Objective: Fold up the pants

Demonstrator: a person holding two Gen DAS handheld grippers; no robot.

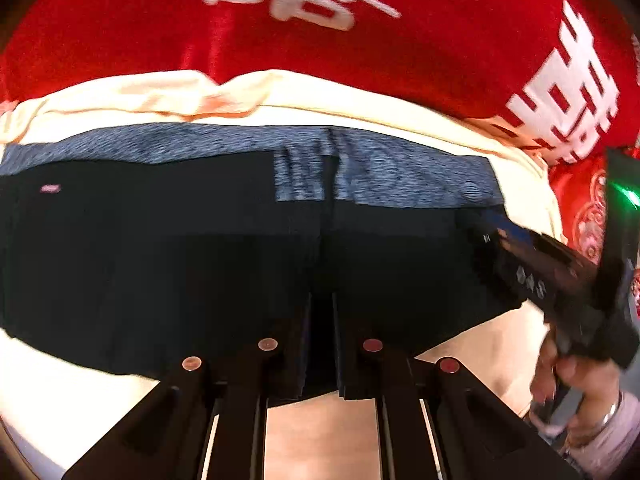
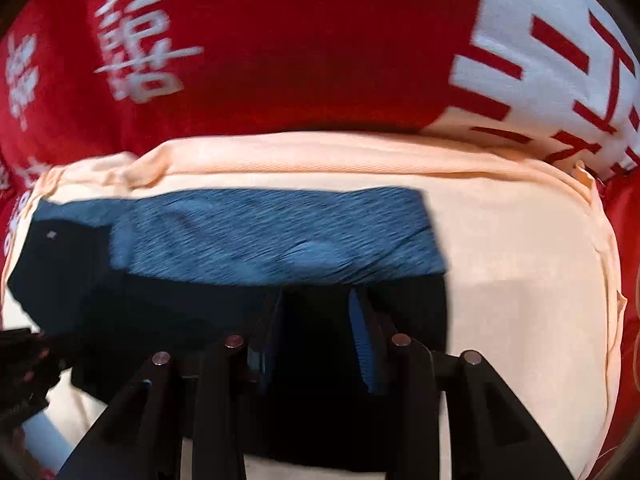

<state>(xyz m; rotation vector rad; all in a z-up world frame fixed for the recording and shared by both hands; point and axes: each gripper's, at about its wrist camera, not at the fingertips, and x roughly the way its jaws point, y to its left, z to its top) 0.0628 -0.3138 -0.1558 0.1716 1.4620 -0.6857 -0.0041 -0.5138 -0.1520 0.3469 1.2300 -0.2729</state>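
Observation:
Dark navy pants (image 1: 168, 260) with a blue-grey heathered waistband (image 1: 160, 144) lie flat on a cream cloth (image 1: 360, 104). My left gripper (image 1: 321, 304) sits at the near edge of the pants, its fingers close together with dark fabric between them. My right gripper (image 2: 316, 300) is over the pants' right end (image 2: 408, 312), fingers apart over dark fabric; it also shows in the left wrist view (image 1: 492, 236). The waistband shows in the right wrist view (image 2: 272, 232).
A red cloth with white characters (image 1: 400, 40) lies behind the cream cloth and shows in both views (image 2: 300, 48). The person's hand with a bracelet (image 1: 580, 392) holds the right gripper. Bare cream cloth (image 2: 520, 280) lies right of the pants.

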